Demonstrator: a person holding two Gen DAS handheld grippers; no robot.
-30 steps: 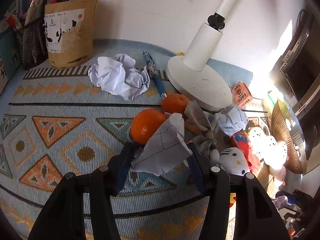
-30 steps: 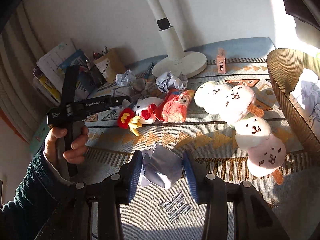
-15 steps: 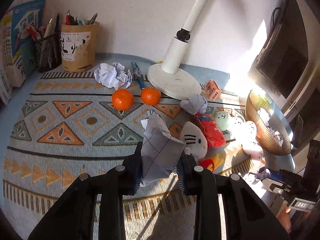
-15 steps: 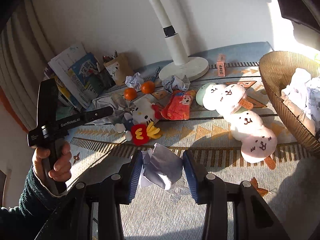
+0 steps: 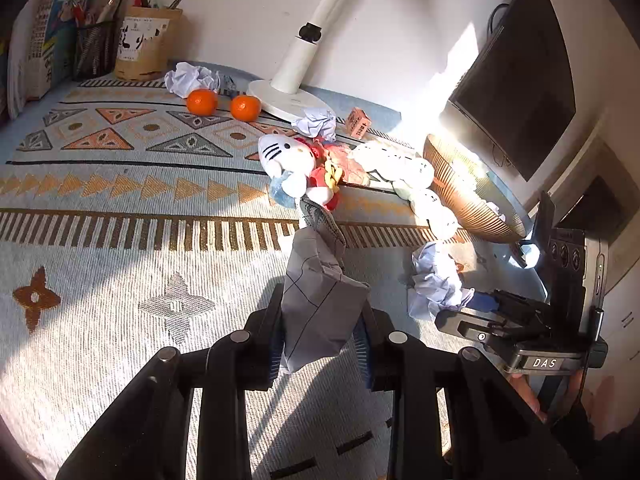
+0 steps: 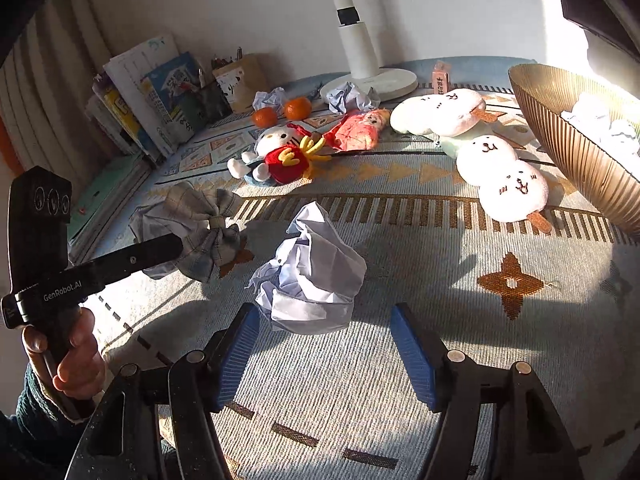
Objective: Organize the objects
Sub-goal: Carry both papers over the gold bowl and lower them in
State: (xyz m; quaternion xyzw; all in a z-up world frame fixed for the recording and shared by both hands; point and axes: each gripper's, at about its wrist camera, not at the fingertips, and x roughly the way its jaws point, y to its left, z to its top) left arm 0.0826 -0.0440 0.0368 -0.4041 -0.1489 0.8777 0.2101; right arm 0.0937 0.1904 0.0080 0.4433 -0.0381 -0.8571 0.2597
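My left gripper (image 5: 320,320) is shut on a grey checked cloth bow (image 5: 320,300), which it holds above the patterned mat (image 5: 120,280). The right wrist view shows the same bow (image 6: 204,228) at the tip of the left gripper (image 6: 160,248), held by a hand (image 6: 76,356). My right gripper (image 6: 323,314) has its jaws opening. A crumpled white paper ball (image 6: 312,276) lies on the mat just ahead of its blue pads (image 6: 240,344), which do not touch it. In the left wrist view that paper ball (image 5: 436,280) sits by the right gripper (image 5: 486,308).
A ribbed brown bowl (image 6: 568,136) at the right holds crumpled paper. Plush toys (image 6: 504,184), a cat doll (image 6: 276,152), two oranges (image 5: 202,102), more paper balls (image 5: 316,122) and a lamp base (image 5: 292,100) crowd the far mat. Books (image 6: 156,96) and pen holders (image 5: 140,52) line the back left.
My left gripper closed on the bow and carried it back and rightward, away from the oranges. My right gripper's jaws have spread, and the paper ball now rests on the mat.
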